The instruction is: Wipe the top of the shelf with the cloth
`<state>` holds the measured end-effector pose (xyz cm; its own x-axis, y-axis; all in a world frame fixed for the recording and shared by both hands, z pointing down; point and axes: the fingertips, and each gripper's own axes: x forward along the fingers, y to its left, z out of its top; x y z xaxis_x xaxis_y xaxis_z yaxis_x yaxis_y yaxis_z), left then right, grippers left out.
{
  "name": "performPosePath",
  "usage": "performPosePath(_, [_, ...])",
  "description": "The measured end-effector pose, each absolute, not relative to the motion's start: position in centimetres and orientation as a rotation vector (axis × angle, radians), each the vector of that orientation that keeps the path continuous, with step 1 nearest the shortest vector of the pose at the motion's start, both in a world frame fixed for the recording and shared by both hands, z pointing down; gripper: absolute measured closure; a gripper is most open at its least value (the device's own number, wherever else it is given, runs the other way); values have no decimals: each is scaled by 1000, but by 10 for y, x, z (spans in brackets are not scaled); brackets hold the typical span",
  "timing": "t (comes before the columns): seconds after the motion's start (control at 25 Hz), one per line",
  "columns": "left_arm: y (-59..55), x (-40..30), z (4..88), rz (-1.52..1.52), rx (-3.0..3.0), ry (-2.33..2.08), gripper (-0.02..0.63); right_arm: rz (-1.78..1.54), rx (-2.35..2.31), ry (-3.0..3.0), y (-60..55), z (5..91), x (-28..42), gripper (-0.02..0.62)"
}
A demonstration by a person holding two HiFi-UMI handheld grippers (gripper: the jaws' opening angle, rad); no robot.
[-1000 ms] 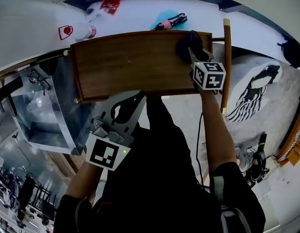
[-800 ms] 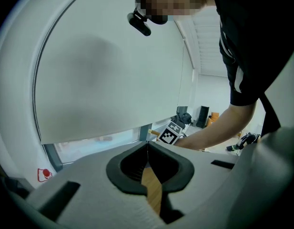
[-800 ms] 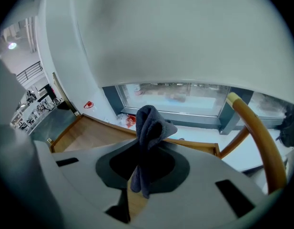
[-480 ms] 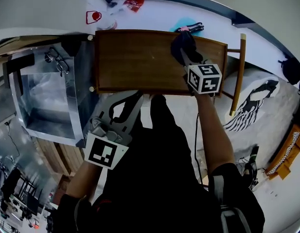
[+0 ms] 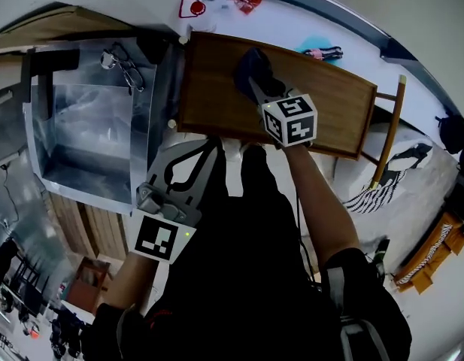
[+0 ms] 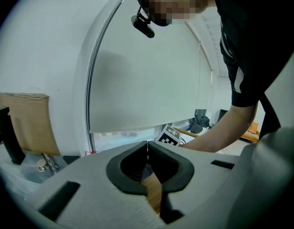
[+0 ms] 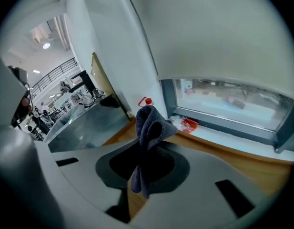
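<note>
The shelf's brown wooden top (image 5: 333, 107) lies ahead of me in the head view. A dark blue-grey cloth (image 5: 251, 68) rests bunched on its left half. My right gripper (image 5: 256, 87) is shut on that cloth and reaches over the shelf from the near edge. Seen from the right gripper view, the cloth (image 7: 150, 126) stands up folded out of the closed jaws, with the wood (image 7: 235, 157) beyond. My left gripper (image 5: 215, 146) is held near my body, below the shelf's near edge, off the wood. Its jaws (image 6: 147, 145) meet with nothing between them.
A glass and metal cabinet (image 5: 81, 126) stands left of the shelf, with spectacles (image 5: 123, 66) on top. Behind the shelf, a white sill holds a red packet (image 5: 247, 0), a red-labelled bottle (image 5: 192, 7) and a black cable (image 5: 324, 52). A wooden rail (image 5: 389, 138) stands on the right.
My right gripper has dragged the cloth leftward along the shelf top, from its right end to its left half. The left gripper stayed near my body.
</note>
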<state>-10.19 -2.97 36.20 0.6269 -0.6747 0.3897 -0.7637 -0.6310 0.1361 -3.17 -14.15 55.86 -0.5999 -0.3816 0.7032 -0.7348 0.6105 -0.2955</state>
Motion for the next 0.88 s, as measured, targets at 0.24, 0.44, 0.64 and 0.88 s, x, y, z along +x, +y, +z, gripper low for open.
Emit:
performPosePath(0.24, [-21,-138,365,421,2521,-1225,583,750,714,-2287,-122,560,-106,548])
performPosePath(0.44, [-14,-164,369,421,2472,-1270,583,746,630,-2308,-110,561,-145,549])
performPosePath(0.64, [-10,-178,378,423,2436,-1291,583,731,594,-2288,-108,580,-161,549])
performPosePath(0.88, [-8,-179,389,436,2426,-1268,583,733,623,-2229,-114,608,-151,549])
